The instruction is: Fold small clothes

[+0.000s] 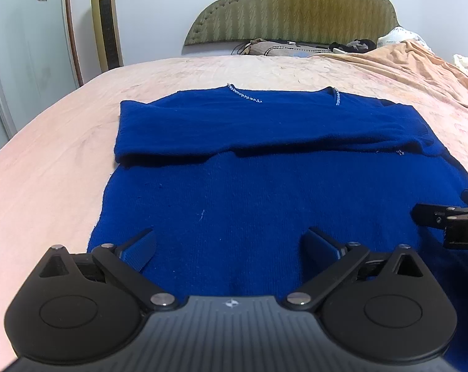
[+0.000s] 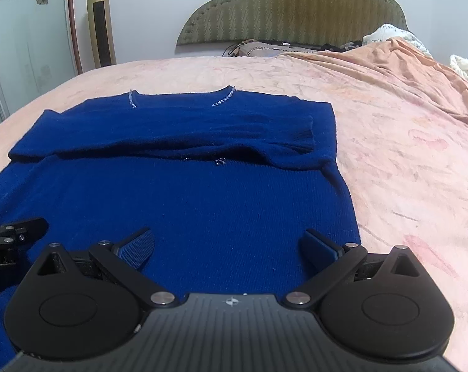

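A royal-blue knit sweater point(image 1: 249, 192) lies flat on the pink bed, its beaded neckline at the far end and both sleeves folded across the chest. It also shows in the right wrist view point(image 2: 187, 192). My left gripper point(image 1: 229, 248) is open and empty, low over the sweater's near left hem. My right gripper point(image 2: 227, 248) is open and empty, low over the near right hem. The right gripper's tip shows at the left wrist view's right edge point(image 1: 450, 223). The left gripper's tip shows at the right wrist view's left edge point(image 2: 14, 232).
The pink bedspread point(image 1: 48, 186) surrounds the sweater. A bunched orange blanket point(image 2: 404, 62) lies at the far right. An olive headboard point(image 1: 295, 6) with cluttered items stands at the back. A gold tower fan point(image 1: 105, 21) and a glass door stand at the left.
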The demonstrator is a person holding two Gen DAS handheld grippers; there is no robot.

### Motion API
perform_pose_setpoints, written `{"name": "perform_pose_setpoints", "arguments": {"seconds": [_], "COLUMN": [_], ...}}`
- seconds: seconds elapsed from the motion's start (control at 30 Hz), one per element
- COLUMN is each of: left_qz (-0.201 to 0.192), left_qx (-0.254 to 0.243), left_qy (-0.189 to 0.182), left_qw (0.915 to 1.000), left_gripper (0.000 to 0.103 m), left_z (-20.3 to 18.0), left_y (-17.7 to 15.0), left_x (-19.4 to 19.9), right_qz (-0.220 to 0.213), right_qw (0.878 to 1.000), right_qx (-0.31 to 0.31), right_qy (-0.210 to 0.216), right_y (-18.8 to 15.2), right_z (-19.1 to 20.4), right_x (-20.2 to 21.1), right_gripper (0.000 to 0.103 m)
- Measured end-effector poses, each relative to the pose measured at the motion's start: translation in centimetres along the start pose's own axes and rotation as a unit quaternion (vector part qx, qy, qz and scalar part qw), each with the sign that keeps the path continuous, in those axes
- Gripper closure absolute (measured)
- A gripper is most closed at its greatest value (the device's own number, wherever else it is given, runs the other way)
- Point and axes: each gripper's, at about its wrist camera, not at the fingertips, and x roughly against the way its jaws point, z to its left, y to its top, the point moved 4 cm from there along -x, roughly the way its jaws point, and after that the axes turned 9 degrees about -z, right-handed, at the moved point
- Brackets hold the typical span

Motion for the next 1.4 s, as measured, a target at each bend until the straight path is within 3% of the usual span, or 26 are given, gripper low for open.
{"name": "perform_pose_setpoints", "arguments": {"seconds": [1.4], "left_qz": [-0.004], "left_qx": [0.005], "left_qy": [0.002], "left_qw": [1.0], "left_gripper": [0.0], "left_z": [0.23], "left_y": [-0.21], "left_x": [0.13], "right_qz": [-0.005], "right_qw": [1.0], "right_qx": [0.009], "right_qy": [-0.006], "right_y": [-0.25], "right_z": [0.33], "right_x": [0.03], "right_gripper": [0.0]}}
